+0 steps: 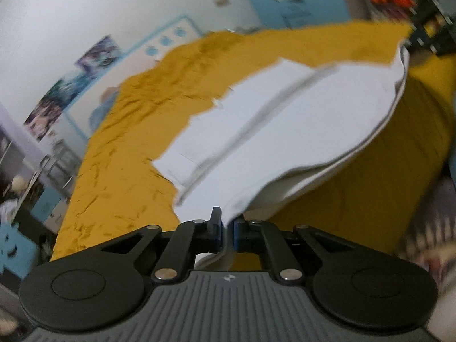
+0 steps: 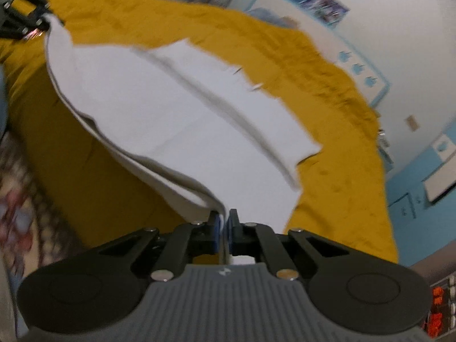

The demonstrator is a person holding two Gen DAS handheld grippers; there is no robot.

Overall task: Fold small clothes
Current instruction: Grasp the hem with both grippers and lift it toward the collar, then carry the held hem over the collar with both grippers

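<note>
A small white garment (image 1: pixel 285 119) is stretched in the air over a mustard-yellow cover (image 1: pixel 119 148). Its far part rests on the cover. My left gripper (image 1: pixel 227 228) is shut on one near corner of it. My right gripper (image 2: pixel 224 228) is shut on the other near corner of the white garment (image 2: pixel 176 114). Each gripper shows in the other's view, holding the far end of the lifted edge: the right gripper (image 1: pixel 424 34) at top right, the left gripper (image 2: pixel 25 22) at top left. Both views are motion-blurred.
The yellow cover (image 2: pixel 327 99) spreads over the whole surface and drops off at its edges. A white wall with posters (image 1: pixel 94 57) and blue trim (image 2: pixel 362 68) stands behind it. A patterned fabric (image 1: pixel 427 228) lies at the near side.
</note>
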